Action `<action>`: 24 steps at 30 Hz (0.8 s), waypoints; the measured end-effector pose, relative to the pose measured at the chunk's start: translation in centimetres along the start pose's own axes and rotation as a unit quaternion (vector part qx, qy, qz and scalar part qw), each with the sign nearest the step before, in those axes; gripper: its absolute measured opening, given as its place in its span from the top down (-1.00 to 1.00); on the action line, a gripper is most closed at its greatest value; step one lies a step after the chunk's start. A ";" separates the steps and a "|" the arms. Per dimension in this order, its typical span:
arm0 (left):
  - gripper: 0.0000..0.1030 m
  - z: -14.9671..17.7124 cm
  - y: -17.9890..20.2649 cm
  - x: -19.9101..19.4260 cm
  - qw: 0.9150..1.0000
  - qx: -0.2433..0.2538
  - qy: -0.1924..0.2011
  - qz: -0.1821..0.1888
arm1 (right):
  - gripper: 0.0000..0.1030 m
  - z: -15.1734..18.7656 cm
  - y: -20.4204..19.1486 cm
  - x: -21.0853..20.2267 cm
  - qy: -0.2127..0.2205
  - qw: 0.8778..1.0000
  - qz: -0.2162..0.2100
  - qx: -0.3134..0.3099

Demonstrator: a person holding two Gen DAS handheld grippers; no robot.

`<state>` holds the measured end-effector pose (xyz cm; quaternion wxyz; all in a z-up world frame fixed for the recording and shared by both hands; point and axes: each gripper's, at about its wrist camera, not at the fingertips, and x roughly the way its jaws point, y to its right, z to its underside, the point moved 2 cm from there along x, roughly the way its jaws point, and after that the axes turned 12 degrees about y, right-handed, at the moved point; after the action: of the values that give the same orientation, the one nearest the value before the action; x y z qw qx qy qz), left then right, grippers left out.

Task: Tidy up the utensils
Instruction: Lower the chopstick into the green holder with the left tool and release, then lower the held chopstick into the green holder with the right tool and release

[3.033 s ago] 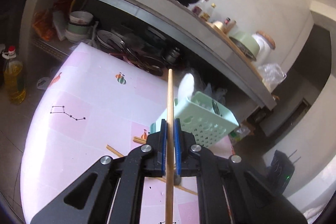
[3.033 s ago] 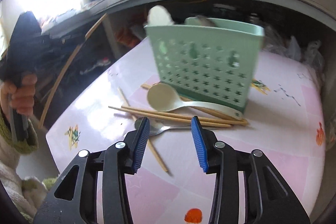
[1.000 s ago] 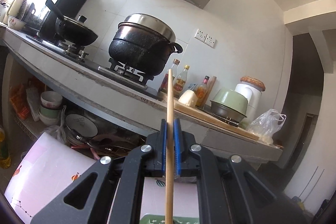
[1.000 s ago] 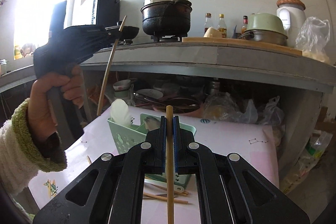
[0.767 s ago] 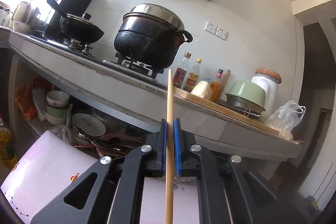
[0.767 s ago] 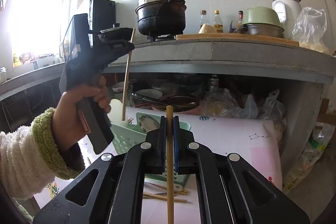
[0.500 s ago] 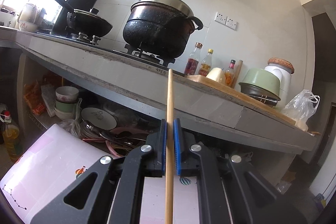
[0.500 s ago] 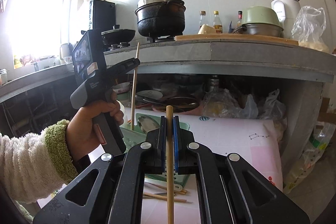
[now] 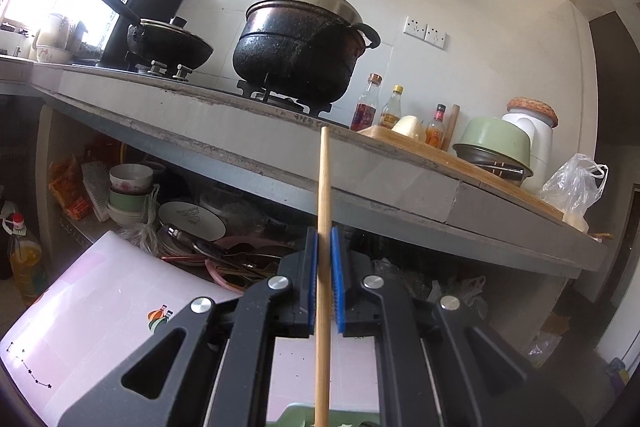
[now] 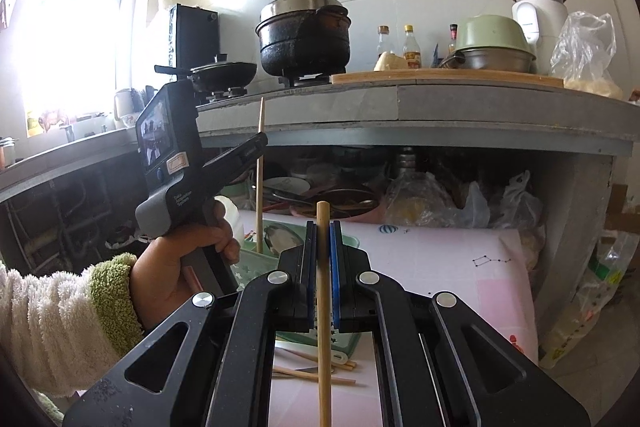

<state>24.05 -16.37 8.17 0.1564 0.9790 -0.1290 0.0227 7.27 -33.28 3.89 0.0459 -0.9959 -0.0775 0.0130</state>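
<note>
Compared with a second back, the left claw (image 9: 324,283) had dropped lower, so its chopstick (image 9: 323,227) now stood upright with its bottom end over the green utensil basket (image 10: 256,259), where before it hung tilted and higher beside the stove. The left hand (image 10: 180,267), in a fluffy white sleeve with a green cuff, gripped the handle and pointed the claw nearly level. Its blue pads were pinched tight on that chopstick. The right claw (image 10: 322,267) had hardly shifted; it too was clamped on an upright second chopstick (image 10: 323,307), poised above the pink table (image 10: 440,267). More chopsticks (image 10: 312,373) lay loose on the table just in front of the basket.
</note>
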 end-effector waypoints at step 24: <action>-0.24 2.3 -1.0 -9.8 0.992 0.033 -0.100 0.069 | 0.92 -1.0 -0.2 -0.8 0.003 1.000 -0.002 0.014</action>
<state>14.84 -13.79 4.88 0.1089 0.9697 -0.2104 -0.0600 6.44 -33.35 4.87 0.0604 -0.9950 -0.0787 0.0113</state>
